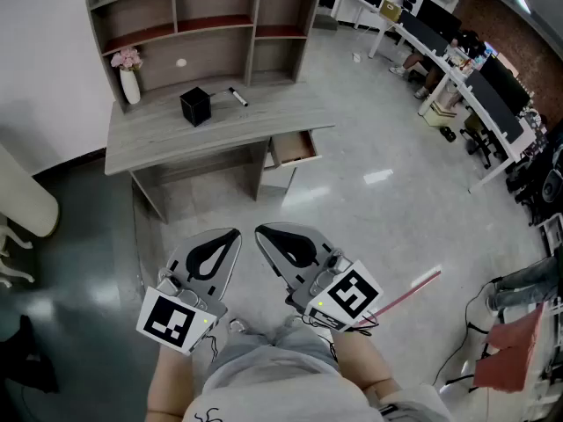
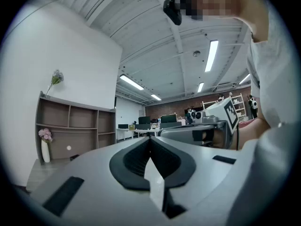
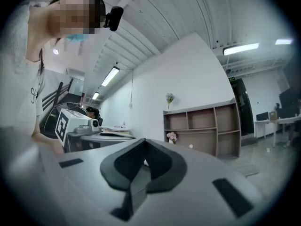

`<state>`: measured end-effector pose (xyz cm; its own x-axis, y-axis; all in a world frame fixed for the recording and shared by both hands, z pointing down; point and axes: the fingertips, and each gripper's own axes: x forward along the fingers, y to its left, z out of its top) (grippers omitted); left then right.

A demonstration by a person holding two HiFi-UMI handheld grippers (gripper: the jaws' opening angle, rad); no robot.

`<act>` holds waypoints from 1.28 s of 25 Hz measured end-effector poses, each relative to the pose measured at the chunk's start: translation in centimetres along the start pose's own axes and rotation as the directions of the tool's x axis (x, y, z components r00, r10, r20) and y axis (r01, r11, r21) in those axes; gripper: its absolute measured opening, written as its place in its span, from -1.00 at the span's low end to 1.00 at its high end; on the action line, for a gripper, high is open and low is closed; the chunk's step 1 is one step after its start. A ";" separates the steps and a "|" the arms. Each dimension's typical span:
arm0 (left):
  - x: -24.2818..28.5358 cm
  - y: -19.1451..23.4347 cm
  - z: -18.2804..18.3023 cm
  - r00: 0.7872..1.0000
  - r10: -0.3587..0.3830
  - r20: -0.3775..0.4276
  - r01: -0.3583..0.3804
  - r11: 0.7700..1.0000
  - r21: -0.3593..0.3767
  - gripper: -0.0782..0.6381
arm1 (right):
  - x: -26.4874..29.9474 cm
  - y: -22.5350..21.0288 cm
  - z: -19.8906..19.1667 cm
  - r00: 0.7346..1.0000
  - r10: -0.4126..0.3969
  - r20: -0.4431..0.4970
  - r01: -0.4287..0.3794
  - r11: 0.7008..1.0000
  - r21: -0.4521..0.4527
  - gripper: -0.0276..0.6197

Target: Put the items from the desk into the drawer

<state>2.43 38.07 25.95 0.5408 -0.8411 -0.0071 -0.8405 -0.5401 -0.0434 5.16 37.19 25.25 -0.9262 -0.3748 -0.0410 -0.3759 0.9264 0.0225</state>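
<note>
Grey plastic comes first: the person holds the left gripper (image 1: 230, 236) and the right gripper (image 1: 262, 233) side by side at waist height, tips nearly touching each other. Each gripper has its jaws pressed together with nothing between them. Both are well short of the worktop (image 1: 281, 104), which stands across a stretch of glossy floor.

Under the worktop's right end the drawer (image 1: 293, 147) is pulled open. A black box (image 1: 195, 105) sits near the middle of the top, and a pen (image 1: 237, 97) lies just to its right, not touching it. A white vase (image 1: 129, 84) of pink flowers stands at the back left.

Behind these rises a wooden shelf unit (image 1: 211, 23), with a small white round object (image 1: 181, 62) in one lower compartment. Farther off to the right run office desks with monitors (image 1: 479, 77).
</note>
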 end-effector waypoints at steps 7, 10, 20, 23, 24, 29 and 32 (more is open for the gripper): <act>0.5 0.0 0.2 1.000 -0.001 0.011 0.001 1.000 0.001 -0.77 | 0.0 0.1 0.1 1.000 0.008 -0.007 -0.008 1.000 -0.003 -0.89; 0.6 0.1 0.2 1.000 -0.001 0.017 0.001 1.000 0.007 -0.77 | 0.0 -0.1 0.2 1.000 0.006 -0.004 -0.006 1.000 -0.004 -0.89; -0.1 1.7 -0.3 1.000 -0.009 -0.003 0.009 1.000 0.018 -0.77 | 1.4 0.3 0.4 0.999 -0.010 0.033 0.009 1.000 0.011 -0.89; -0.2 2.2 -0.4 1.000 -0.010 -0.001 0.010 1.000 0.026 -0.77 | 1.8 0.4 0.2 1.000 0.003 0.022 -0.003 1.000 0.005 -0.89; -0.1 2.4 -0.4 1.000 -0.008 0.000 0.008 1.000 0.023 -0.77 | 1.9 0.3 0.1 1.000 -0.002 0.017 0.002 1.000 0.008 -0.89; 1.3 4.0 -0.8 1.000 -0.008 -0.005 0.009 1.000 0.017 -0.77 | 3.0 -1.8 -0.2 0.999 -0.027 0.019 0.026 0.999 0.022 -0.89; 2.7 5.2 -1.1 1.000 -0.003 -0.005 0.003 1.000 0.010 -0.77 | 4.2 -3.2 -0.3 1.000 -0.008 0.023 0.008 1.000 0.012 -0.89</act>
<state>-0.56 32.97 26.76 0.5429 -0.8398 -0.0021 -0.8387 -0.5420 -0.0535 2.49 32.67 25.33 -0.9222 -0.3813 -0.0645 -0.3827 0.9238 0.0102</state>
